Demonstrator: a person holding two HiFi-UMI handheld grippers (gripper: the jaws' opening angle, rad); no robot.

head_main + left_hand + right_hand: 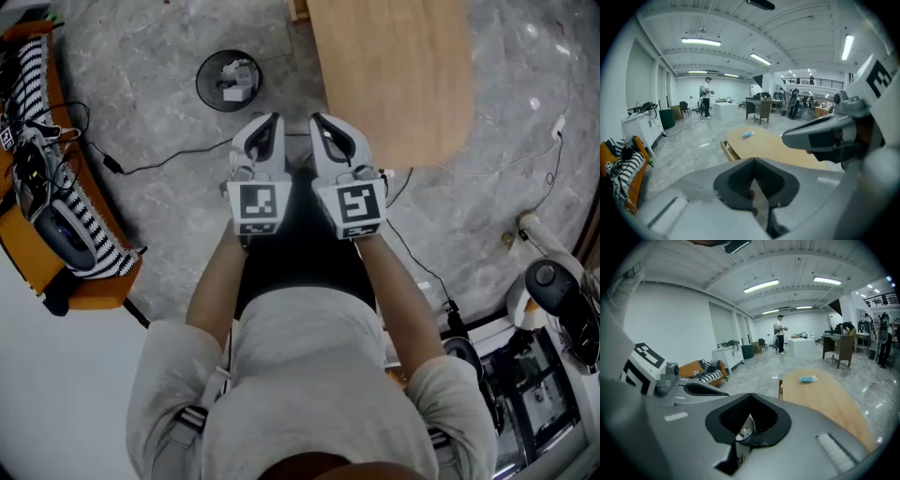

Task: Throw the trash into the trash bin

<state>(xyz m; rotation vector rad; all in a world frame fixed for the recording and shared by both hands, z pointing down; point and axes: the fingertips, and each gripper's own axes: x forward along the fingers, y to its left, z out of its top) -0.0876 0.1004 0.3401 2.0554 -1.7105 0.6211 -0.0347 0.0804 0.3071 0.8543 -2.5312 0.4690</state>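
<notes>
Holding two tools side by side over the floor (169, 56), small gap between them: left tool (271, 124), right tool (321, 122). One marker cube on each.

Left tool: jaws pressed together, nothing in them. Right tool: same, jaws together and empty. Each gripper view also catches the other tool at its edge.

One bin (202, 81), dark and round, on the floor just ahead and left of the left tool. White trash (237, 77) is already inside; count of pieces unclear.

One wooden worktop (394, 66) with a rounded end, just ahead and right of the right tool. One piece of blue trash (747, 134) lies on it toward the far end, well apart from both tools. It shows in both gripper views but not in the head view.

One orange sofa (94, 292) at far left with a black-and-white striped cloth (98, 225) on it. One black cable (159, 165) runs across the floor from the sofa side toward the tools.

One person (707, 96) stands far back in the hall; more people at the right, too small to count.
</notes>
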